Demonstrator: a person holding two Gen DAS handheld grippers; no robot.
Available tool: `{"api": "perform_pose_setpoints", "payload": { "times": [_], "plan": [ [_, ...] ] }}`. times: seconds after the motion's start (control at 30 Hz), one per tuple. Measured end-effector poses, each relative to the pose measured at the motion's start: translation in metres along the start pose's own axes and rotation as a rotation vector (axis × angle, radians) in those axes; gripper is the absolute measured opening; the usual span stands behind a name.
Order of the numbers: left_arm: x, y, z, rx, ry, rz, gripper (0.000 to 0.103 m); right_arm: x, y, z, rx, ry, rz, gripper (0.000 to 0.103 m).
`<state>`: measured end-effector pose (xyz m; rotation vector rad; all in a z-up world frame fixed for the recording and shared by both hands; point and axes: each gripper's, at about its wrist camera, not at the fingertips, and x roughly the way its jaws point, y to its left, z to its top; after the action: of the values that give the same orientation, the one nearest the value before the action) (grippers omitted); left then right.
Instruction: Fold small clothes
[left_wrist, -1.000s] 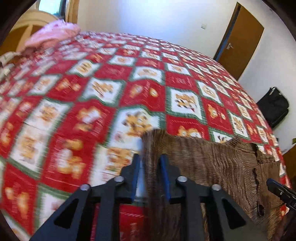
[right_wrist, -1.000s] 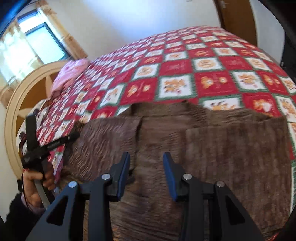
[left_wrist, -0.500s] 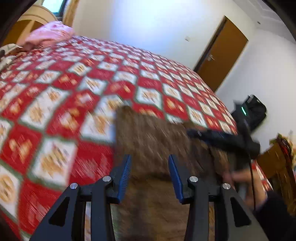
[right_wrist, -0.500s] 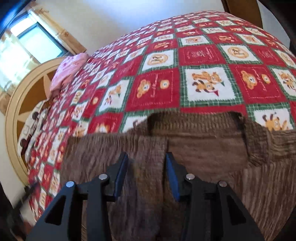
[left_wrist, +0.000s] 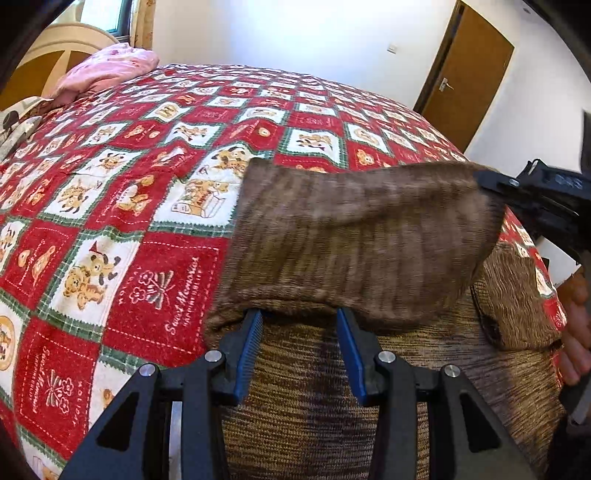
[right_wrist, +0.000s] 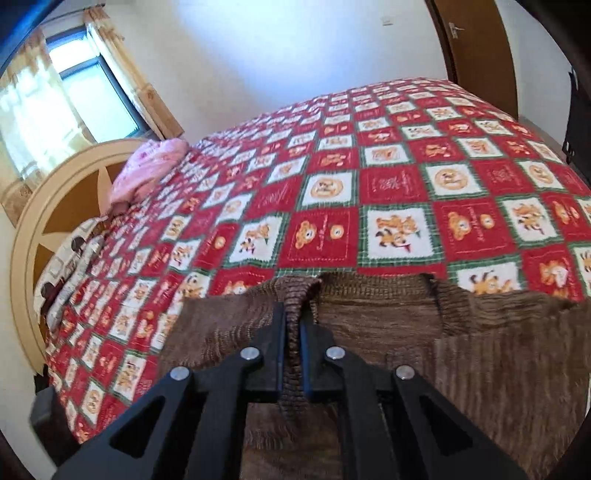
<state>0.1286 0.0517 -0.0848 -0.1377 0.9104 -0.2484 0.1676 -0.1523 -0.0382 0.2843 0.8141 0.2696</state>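
A brown knitted sweater lies on the red and white patchwork bedspread. My left gripper hovers open over the sweater's body, its blue pads apart and pressing on nothing. A lifted flap of the sweater hangs just past its fingertips. My right gripper is shut on a pinched fold of the sweater near the neckline and holds it up off the bed. In the left wrist view the right gripper comes in from the right, gripping the flap's corner, with a hand behind it.
A pink bundle and a patterned cloth lie by the curved headboard at the bed's far left. There is a brown door in the far wall, a curtained window and a dark bag at the right.
My right gripper has shut on a fold of the sweater and raised it. My left gripper has let go, opened wider and moved right over the sweater's body.
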Motion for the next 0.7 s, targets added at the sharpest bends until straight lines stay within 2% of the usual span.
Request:
{"api": "perform_pose_setpoints", "payload": {
  "times": [0.13, 0.2, 0.27, 0.37, 0.4, 0.47, 0.5, 0.53, 0.6, 0.7],
  "plan": [
    [-0.001, 0.000, -0.002, 0.008, 0.006, -0.018, 0.043, -0.006, -0.020, 0.001, 0.037, 0.015, -0.042, 0.010],
    [0.000, 0.000, -0.001, 0.008, 0.003, -0.018, 0.043, 0.009, -0.042, -0.002, 0.078, 0.064, -0.095, 0.010],
    [0.000, 0.001, -0.001, 0.000, -0.004, -0.017, 0.043, 0.030, -0.059, -0.007, 0.117, 0.123, -0.086, 0.010],
    [0.000, 0.000, -0.002, 0.008, -0.007, -0.012, 0.043, 0.049, -0.068, -0.012, 0.138, 0.133, -0.036, 0.014],
    [0.000, -0.001, -0.003, 0.019, -0.010, -0.009, 0.043, 0.050, -0.070, -0.013, 0.151, 0.128, -0.015, 0.019],
    [0.000, 0.000, -0.004, 0.025, -0.014, -0.011, 0.043, 0.042, -0.077, -0.016, 0.202, 0.120, 0.036, 0.041],
    [0.000, 0.000, -0.004, 0.019, -0.016, -0.015, 0.043, 0.036, -0.079, -0.017, 0.222, 0.108, 0.055, 0.062],
    [0.000, 0.001, -0.004, 0.012, -0.017, -0.020, 0.043, 0.025, -0.081, -0.020, 0.227, 0.084, 0.058, 0.067],
    [0.000, 0.003, -0.003, -0.006, -0.018, -0.030, 0.043, 0.005, -0.078, -0.028, 0.189, 0.039, 0.051, 0.066],
    [0.001, 0.003, -0.002, -0.016, -0.022, -0.033, 0.043, -0.005, -0.067, -0.045, 0.101, 0.072, 0.078, 0.059]
  ]
}}
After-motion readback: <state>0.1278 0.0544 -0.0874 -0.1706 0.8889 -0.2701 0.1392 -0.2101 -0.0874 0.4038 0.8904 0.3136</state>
